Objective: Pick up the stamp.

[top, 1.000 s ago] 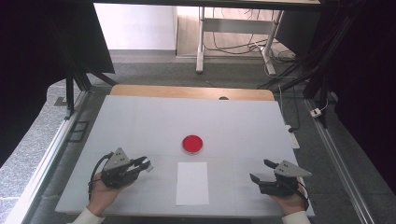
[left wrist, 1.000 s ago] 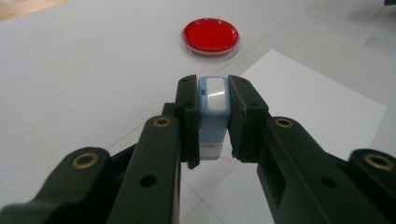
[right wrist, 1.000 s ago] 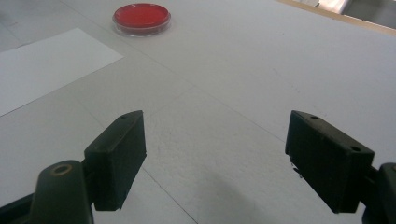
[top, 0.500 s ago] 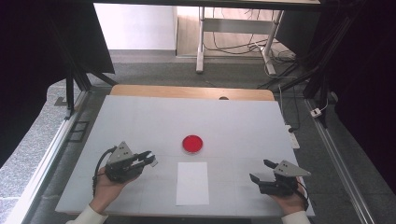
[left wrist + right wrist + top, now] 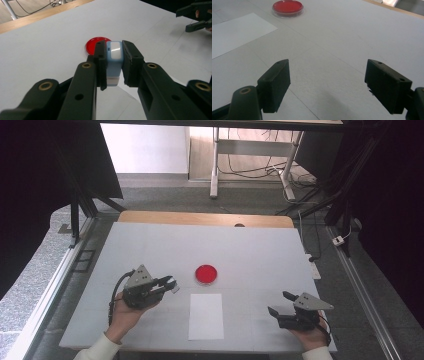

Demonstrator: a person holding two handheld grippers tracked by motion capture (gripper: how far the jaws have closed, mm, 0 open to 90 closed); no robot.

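Observation:
My left gripper (image 5: pixel 170 284) (image 5: pixel 114 63) is shut on a small light-blue and white block (image 5: pixel 114 60), held above the table at the left. Its tips point toward a round red dish (image 5: pixel 206 274) (image 5: pixel 94 45) that sits near the table's middle. In front of the dish lies a white sheet of paper (image 5: pixel 206 316) (image 5: pixel 234 32). At the front right my right gripper (image 5: pixel 281 303) (image 5: pixel 327 85) rests low over the table with its jaws wide apart and nothing between them. The red dish (image 5: pixel 287 7) is far off to its upper left.
The white table top (image 5: pixel 265 250) has a wooden strip (image 5: pixel 205 218) along its far edge. Metal rails run down both sides. Cables and a desk frame (image 5: pixel 250 150) lie on the floor beyond the table.
My left gripper has lifted and moved right toward the red dish, with the blue block in it. The right gripper has stayed where it was.

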